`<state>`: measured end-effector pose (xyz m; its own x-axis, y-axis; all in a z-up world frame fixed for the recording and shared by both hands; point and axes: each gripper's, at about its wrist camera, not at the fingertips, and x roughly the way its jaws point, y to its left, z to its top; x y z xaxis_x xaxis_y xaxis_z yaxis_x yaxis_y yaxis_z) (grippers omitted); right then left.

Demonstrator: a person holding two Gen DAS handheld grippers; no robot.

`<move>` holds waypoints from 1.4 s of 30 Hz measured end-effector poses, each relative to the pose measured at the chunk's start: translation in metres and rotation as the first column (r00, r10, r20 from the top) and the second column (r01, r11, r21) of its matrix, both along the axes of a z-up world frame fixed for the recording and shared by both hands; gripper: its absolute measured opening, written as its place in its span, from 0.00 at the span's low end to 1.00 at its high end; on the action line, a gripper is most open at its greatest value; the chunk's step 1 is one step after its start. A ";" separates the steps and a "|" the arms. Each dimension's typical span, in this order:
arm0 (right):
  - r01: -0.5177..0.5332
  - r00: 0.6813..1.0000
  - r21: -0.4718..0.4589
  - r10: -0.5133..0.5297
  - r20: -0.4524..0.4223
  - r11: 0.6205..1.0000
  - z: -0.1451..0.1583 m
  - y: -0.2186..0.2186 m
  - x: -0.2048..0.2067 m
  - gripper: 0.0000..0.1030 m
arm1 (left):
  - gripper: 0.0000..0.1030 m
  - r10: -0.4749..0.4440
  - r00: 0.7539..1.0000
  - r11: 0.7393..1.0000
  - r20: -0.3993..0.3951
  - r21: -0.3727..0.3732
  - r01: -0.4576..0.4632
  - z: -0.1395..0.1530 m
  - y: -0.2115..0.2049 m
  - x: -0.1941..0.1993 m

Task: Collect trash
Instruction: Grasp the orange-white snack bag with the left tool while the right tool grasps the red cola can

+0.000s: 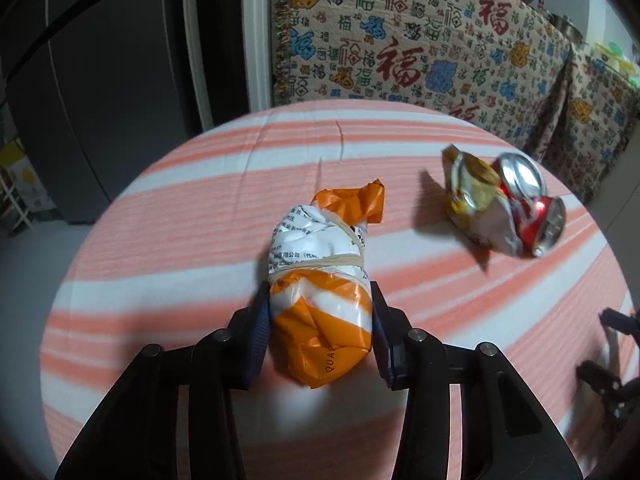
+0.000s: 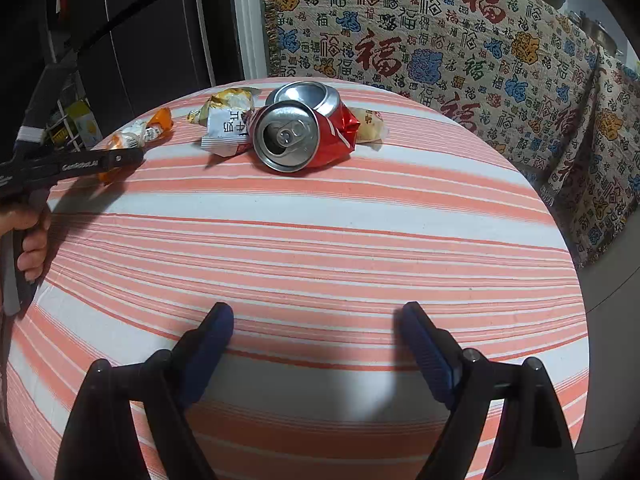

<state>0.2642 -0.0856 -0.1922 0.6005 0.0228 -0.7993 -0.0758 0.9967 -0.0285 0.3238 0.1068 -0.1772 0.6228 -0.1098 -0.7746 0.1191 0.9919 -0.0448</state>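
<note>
Left gripper [image 1: 320, 320], bottom centre of its view: blue pads [image 1: 260, 320] clamped on both sides of an orange-and-white wrapper [image 1: 324, 280] bound with rubber bands, its twisted end pointing up-frame over the striped tablecloth [image 1: 180, 208]. Right gripper [image 2: 316, 344], bottom of its view: fingers spread wide, nothing between them, just cloth. Crushed red can [image 2: 304, 132] upper centre of the right view, lying on its side, open top toward camera. Yellow-white snack bag [image 2: 228, 124] touching the can's left side; another small packet [image 2: 368, 124] against its right. In the left view, can [image 1: 528, 208] and bag [image 1: 472, 196] sit centre right, well apart from the held wrapper. Patterned blanket [image 1: 420, 40] across the top behind the table.
</note>
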 end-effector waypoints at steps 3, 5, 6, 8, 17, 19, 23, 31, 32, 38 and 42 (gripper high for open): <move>0.001 1.000 0.007 -0.001 0.000 1.000 0.000 0.000 0.001 0.85 | 0.44 -0.003 0.999 1.000 -0.037 -0.010 0.002 -0.002 -0.002 -0.030; -0.001 1.000 0.025 0.001 0.002 1.000 0.000 -0.001 0.000 0.85 | 0.44 -0.006 0.999 1.000 -0.046 0.000 0.006 -0.002 -0.006 -0.050; -0.011 1.000 0.031 0.011 -0.002 0.999 0.001 -0.001 0.000 0.86 | 0.44 -0.004 0.999 1.000 -0.050 -0.003 0.004 -0.002 -0.009 -0.059; -0.039 0.999 0.022 0.039 -0.029 0.999 0.001 0.001 0.005 0.87 | 0.45 0.008 0.999 1.000 -0.047 -0.017 -0.009 -0.002 -0.014 -0.076; 0.022 0.999 0.146 -0.017 -0.034 0.989 0.014 -0.021 0.077 0.87 | 0.58 0.006 1.000 1.000 -0.010 -0.023 -0.007 -0.005 -0.020 -0.087; 0.020 1.000 0.233 -0.019 -0.004 0.972 0.019 -0.032 0.081 0.87 | 0.63 0.000 1.000 0.999 -0.011 -0.036 -0.001 -0.006 -0.021 -0.088; -0.098 0.990 0.174 0.079 0.113 0.980 0.036 -0.014 0.094 0.87 | 0.68 -0.011 1.000 0.999 -0.014 -0.034 0.011 -0.007 -0.024 -0.087; -0.286 0.955 0.298 0.295 0.017 0.911 0.025 0.012 0.106 0.62 | 0.69 -0.010 1.000 0.996 -0.011 -0.092 0.009 -0.005 -0.017 -0.086; -0.340 0.930 0.364 0.366 -0.002 0.867 0.026 0.015 0.092 0.62 | 0.69 -0.010 1.000 0.995 -0.010 -0.101 0.009 -0.005 -0.015 -0.086; -0.297 0.953 0.327 0.298 0.046 0.897 0.049 -0.009 0.045 0.62 | 0.69 -0.004 1.000 0.996 -0.010 -0.090 0.003 -0.006 -0.018 -0.086; -0.059 0.998 0.306 0.050 0.036 0.950 0.042 -0.047 0.063 0.64 | 0.72 -0.008 1.000 0.997 -0.012 -0.080 0.007 -0.006 -0.021 -0.084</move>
